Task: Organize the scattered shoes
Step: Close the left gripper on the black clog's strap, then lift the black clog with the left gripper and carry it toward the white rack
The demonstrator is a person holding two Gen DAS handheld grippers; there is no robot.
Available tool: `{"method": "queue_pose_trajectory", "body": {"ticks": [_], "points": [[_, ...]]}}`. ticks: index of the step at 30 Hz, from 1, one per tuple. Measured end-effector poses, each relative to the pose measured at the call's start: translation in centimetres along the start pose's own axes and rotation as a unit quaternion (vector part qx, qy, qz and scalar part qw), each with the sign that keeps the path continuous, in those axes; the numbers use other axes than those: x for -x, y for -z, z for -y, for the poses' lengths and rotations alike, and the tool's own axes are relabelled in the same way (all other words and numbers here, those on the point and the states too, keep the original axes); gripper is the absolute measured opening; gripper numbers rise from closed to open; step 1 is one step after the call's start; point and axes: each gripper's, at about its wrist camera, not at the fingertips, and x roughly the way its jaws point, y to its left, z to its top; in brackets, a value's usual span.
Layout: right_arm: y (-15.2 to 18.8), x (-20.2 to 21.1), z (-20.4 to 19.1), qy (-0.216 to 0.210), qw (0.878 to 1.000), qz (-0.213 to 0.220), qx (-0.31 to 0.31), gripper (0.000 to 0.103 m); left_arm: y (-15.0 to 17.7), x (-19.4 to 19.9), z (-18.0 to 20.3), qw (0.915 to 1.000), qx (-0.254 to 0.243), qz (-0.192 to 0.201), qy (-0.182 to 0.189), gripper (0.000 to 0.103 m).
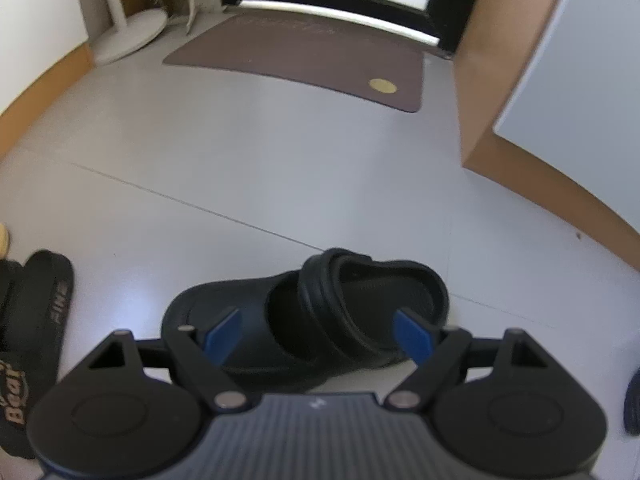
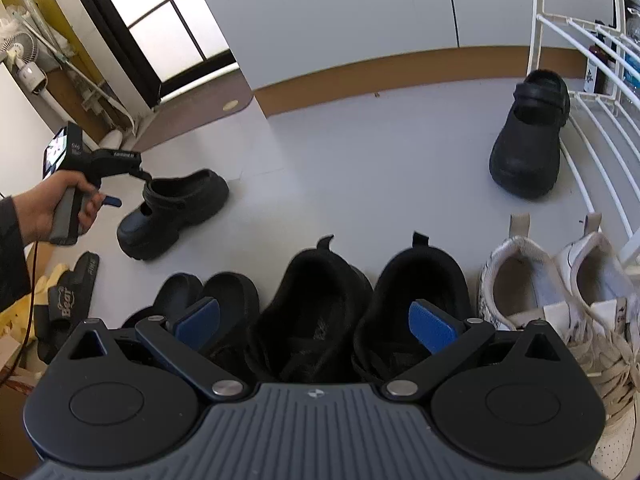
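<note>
A black chunky clog [image 1: 304, 312] lies on the pale floor, its heel strap up. My left gripper [image 1: 318, 334] hovers right over it, open, the blue pads apart on either side and not pressing. In the right wrist view a hand holds that left gripper [image 2: 128, 190] at the heel of the same clog [image 2: 176, 212]. Its twin clog [image 2: 528, 136] stands far right beside the wire rack [image 2: 592, 92]. My right gripper [image 2: 316, 322] is open above a row of shoes, over a pair of black shoes [image 2: 312, 320], gripping nothing.
White sneakers [image 2: 560, 292] stand at the right of the row, black slippers [image 2: 208, 292] at its left. A black slide sandal [image 1: 40, 320] lies left of the clog. A brown doormat [image 1: 296, 56] lies by the door, and a wall corner [image 1: 500, 80] juts in at right.
</note>
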Motion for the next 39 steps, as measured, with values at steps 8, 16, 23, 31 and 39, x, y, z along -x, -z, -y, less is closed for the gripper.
{"method": "queue_pose_trajectory", "body": {"ticks": [8,16,23,31,39], "points": [[0.9,-0.4,0.8,0.003,1.000,-0.007,-0.001,0.103,0.0,-2.3,-0.2,0.9997,0.015,-0.001,-0.017,0.082],[1.3,-0.5,1.1,0.005,1.000,-0.013,-0.001,0.103,0.0,-2.7,0.4,0.9995,-0.011,-0.008,-0.030,0.078],[1.6,-0.6,1.1,0.004,1.000,-0.016,0.007,0.103,0.2,-2.8,0.4,0.9997,0.013,-0.019,-0.006,0.037],[1.8,-0.5,1.3,0.006,1.000,-0.017,0.004,0.103,0.1,-2.7,0.8,0.9989,0.033,-0.025,0.020,0.033],[1.9,-0.7,1.5,0.006,1.000,-0.019,0.004,0.103,0.6,-3.0,5.8,0.9973,-0.006,-0.044,0.059,0.032]]}}
